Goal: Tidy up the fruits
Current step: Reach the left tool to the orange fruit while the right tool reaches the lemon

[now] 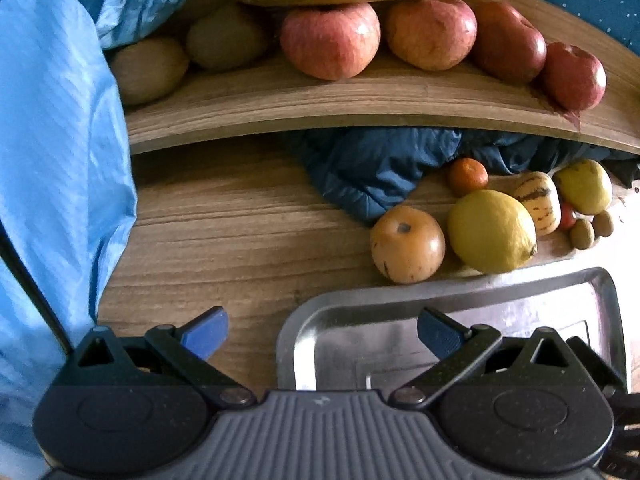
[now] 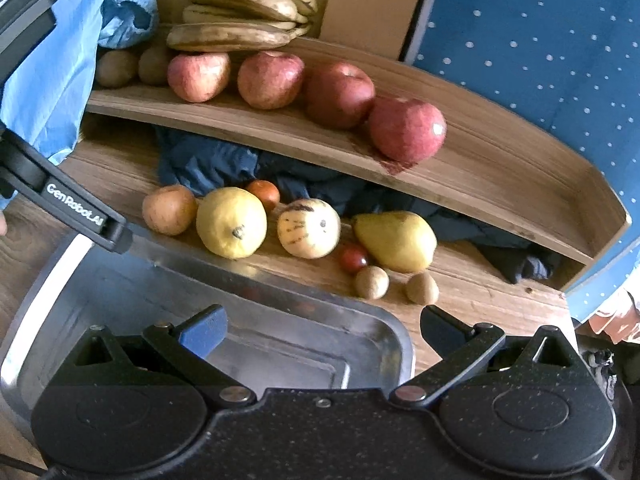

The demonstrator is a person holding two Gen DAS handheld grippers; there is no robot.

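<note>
Both my claws hang wide and empty over the steel tray point(image 2: 372, 334). The lemon point(image 2: 231, 222) sits on the worktop just beyond the tray's far rim: firm, waxy, likely slippery, so I'd grip across its fat middle.

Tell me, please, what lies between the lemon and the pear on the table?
In the right wrist view, a striped yellow fruit lies between the lemon and the pear.

Left tongs point(image 1: 322, 334) and right tongs point(image 2: 322, 330) both gape wide, empty.
</note>
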